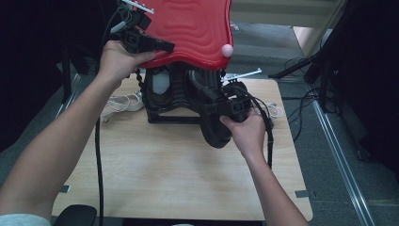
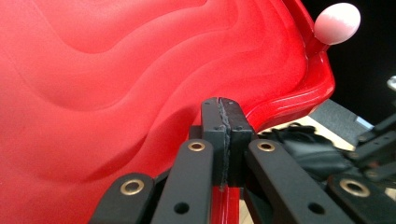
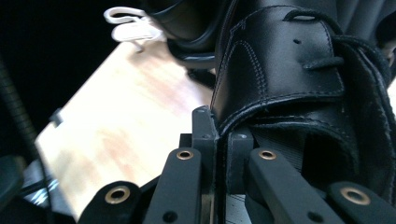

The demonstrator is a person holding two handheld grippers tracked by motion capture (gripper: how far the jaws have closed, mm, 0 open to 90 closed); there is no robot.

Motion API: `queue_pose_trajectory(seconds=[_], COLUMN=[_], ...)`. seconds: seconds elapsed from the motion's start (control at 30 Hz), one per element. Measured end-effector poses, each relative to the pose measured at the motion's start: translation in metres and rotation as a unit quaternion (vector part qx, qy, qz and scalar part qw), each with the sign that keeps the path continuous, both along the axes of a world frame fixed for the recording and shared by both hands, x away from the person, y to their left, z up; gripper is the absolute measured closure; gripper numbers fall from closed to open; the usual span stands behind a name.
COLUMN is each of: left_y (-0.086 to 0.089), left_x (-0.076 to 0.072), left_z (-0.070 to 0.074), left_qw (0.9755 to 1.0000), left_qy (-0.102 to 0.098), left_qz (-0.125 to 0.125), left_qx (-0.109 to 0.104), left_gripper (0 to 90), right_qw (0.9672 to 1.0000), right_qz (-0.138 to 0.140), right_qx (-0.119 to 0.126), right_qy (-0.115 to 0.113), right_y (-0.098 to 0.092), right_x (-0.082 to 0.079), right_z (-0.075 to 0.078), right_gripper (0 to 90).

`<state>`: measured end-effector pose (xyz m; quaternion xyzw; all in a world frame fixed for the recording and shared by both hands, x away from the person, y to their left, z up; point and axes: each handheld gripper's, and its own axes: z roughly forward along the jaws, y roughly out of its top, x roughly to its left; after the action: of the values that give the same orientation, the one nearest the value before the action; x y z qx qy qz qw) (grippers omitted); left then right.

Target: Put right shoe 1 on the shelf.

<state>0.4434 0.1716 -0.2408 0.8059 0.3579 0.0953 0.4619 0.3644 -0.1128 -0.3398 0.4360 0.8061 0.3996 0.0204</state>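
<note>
left gripper (image 1: 162, 47): raised, fingers clamp red lid (image 1: 188, 28) rim | right gripper (image 1: 214, 109): level, fingers pinch black shoe (image 1: 214, 132)

A glossy red lid (image 1: 193, 28) with wavy ridges and a pink knob is tilted up; a black leather shoe (image 1: 214, 125) hangs above the bench.

Left claw (image 1: 160, 45) clamped shut, raised, right claw (image 1: 225, 106) clamped, lower

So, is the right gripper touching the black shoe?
Touching. In the right gripper view, the right gripper has its jaws shut on the leather edge of the black shoe.
</note>
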Motion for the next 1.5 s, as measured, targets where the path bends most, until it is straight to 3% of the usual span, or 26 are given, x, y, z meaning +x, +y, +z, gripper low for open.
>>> queue_pose_trajectory(seconds=[0.17,0.3,0.5,0.7,0.87,0.97,1.17,1.2,1.4,1.5], left_y=[-0.001,0.001,0.002,0.004,0.004,0.005,0.005,0.005,0.005,0.005], left_x=[-0.001,-0.001,0.001,0.001,0.001,0.001,0.001,0.001,0.002,0.001], left_z=[-0.001,-0.001,-0.003,-0.004,-0.004,-0.005,-0.004,-0.004,-0.004,-0.004], left_qw=[1.0,0.9999,0.9999,0.9999,1.0,0.9999,0.9999,1.0,1.0,1.0], left_qy=[-0.008,-0.009,-0.015,-0.008,-0.007,-0.01,-0.008,-0.007,-0.003,-0.003], left_qz=[-0.001,-0.007,-0.006,-0.006,-0.005,-0.007,-0.005,-0.005,-0.004,-0.002], left_qx=[0.001,-0.003,0.006,-0.001,-0.004,-0.003,-0.005,-0.005,-0.006,-0.007], left_gripper=[90.0,90.0,90.0,90.0,90.0,90.0,90.0,90.0,90.0,90.0], right_qw=[0.9998,0.9986,0.997,0.9938,0.9918,0.9886,0.9769,0.9762,0.9752,0.9776], right_qz=[-0.013,-0.016,-0.03,-0.047,-0.067,-0.077,-0.116,-0.12,-0.121,-0.108], right_qx=[0.001,-0.016,-0.006,-0.004,0.008,-0.002,-0.018,-0.015,-0.002,0.006], right_qy=[-0.015,-0.049,-0.071,-0.1,-0.109,-0.129,-0.179,-0.18,-0.186,-0.181], right_y=[0.006,0.018,0.032,0.045,0.052,0.059,0.068,0.069,0.071,0.071], right_x=[0.007,0.007,0.012,0.02,0.031,0.034,0.037,0.037,0.038,0.039], right_z=[-0.008,-0.016,-0.024,-0.03,-0.035,-0.035,-0.04,-0.041,-0.048,-0.049], right_gripper=[87.4,87.4,87.4,87.3,87.4,87.4,87.2,87.2,85.7,78.9])
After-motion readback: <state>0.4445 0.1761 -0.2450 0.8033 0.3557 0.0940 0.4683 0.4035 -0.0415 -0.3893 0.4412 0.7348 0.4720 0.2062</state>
